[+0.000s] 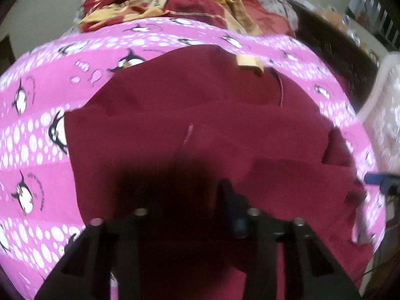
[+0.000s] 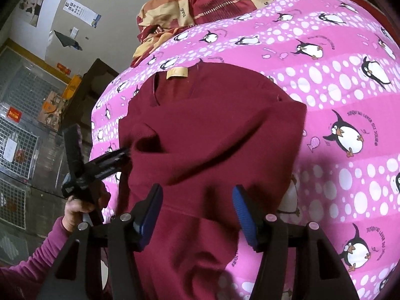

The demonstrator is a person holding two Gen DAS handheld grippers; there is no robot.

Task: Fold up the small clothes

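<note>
A maroon garment (image 1: 200,115) (image 2: 212,130) with a beige neck label (image 2: 177,73) lies on a pink penguin-print blanket (image 2: 337,80). In the right wrist view my left gripper (image 2: 125,153) reaches in from the left, its fingers shut on the garment's left edge, which bunches up there. In its own view, the left gripper (image 1: 187,187) is dark and blurred, with maroon cloth gathered at its tips. My right gripper (image 2: 197,200) hovers open over the garment's near part, and its blue pads (image 2: 150,207) stand apart with nothing pinched between them. It also shows as the right gripper (image 1: 382,182) at the right edge.
A pile of red and yellow cloth (image 2: 200,7) sits on the far side of the blanket. A white lacy cloth (image 1: 385,115) lies to the right. Wire-mesh crates (image 2: 17,130) and dark furniture (image 2: 82,100) stand off the bed. A hand with a magenta sleeve (image 2: 37,257) holds the left gripper.
</note>
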